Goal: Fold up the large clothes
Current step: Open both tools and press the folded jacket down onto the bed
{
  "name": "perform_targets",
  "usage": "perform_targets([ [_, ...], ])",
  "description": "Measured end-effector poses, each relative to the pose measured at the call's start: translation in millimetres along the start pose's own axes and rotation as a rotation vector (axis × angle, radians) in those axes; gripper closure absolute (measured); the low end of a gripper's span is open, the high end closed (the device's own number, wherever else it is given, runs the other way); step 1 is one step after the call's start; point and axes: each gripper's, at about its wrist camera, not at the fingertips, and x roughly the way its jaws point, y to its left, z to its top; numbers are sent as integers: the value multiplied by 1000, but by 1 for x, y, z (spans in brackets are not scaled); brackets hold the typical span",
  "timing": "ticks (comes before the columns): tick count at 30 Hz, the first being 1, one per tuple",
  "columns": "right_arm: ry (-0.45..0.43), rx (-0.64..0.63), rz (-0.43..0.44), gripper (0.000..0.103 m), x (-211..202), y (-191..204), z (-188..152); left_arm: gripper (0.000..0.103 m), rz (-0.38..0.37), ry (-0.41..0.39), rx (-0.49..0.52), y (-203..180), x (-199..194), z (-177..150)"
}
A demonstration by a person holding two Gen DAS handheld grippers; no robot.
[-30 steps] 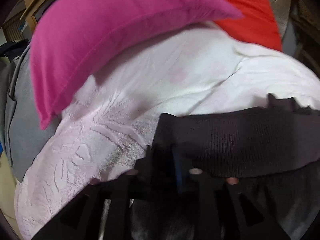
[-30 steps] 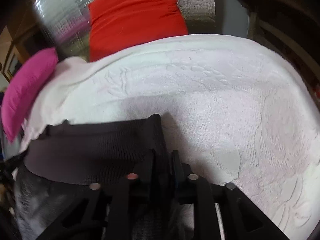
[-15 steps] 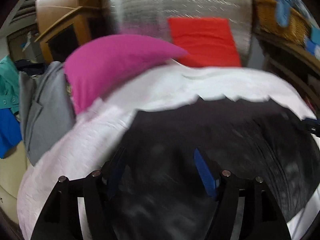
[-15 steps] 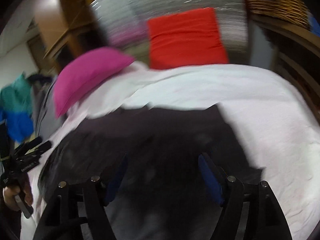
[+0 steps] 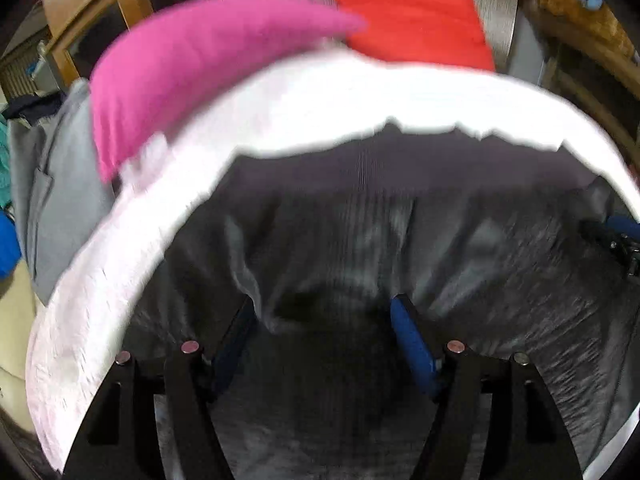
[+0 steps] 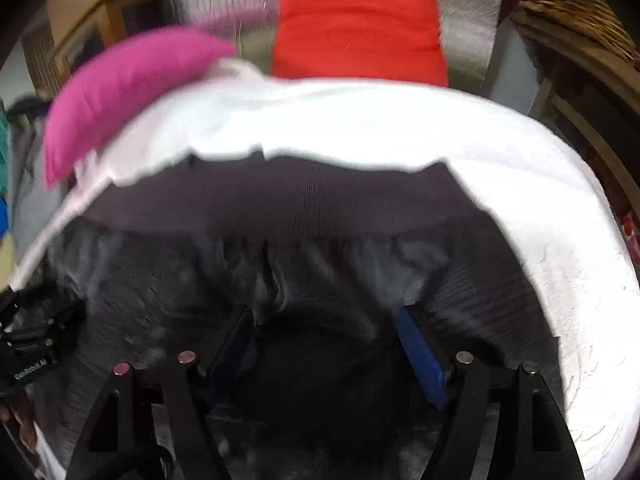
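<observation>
A large dark grey garment (image 5: 360,216) with a ribbed band along its far edge lies spread on a white textured bedspread (image 5: 340,96). It also fills the right wrist view (image 6: 320,248). My left gripper (image 5: 324,312) is open just above the garment's near part, blue pads apart, nothing between them. My right gripper (image 6: 324,320) is open too, over the garment's right part. The right gripper's tip (image 5: 612,236) shows at the left wrist view's right edge. The left gripper's body (image 6: 28,340) shows at the right wrist view's left edge.
A pink pillow (image 5: 192,76) and a red pillow (image 5: 412,12) lie at the bed's far end against a silver headboard. A grey garment (image 5: 52,196) and blue cloth hang off the bed's left side. A wicker basket (image 6: 568,4) stands at the right.
Both grippers were shut on the garment's ribbed band corners a second ago. They let go, opened and pulled back toward me, so the spread garment now fills both views.
</observation>
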Motion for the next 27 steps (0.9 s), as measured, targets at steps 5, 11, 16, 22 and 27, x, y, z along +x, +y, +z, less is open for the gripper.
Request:
perform_targets([
  [5,61,4,-31,25,38,-2,30,30,43,74,26,-9,41,28],
  [11,91,60,-42,15,74,-9,42,15,29,144,-75,5,79,37],
  [16,55,109,-17,16,42,-14,33,15,20,129,-77,12,58,32],
  [22,-102,85,59,15,-76,-11,-40,15,26,-88,-96,43,-37,-16],
  [27,-84,35,-2,14,-102,-8,-107,15,54,-126,-151,62,-75,-87],
])
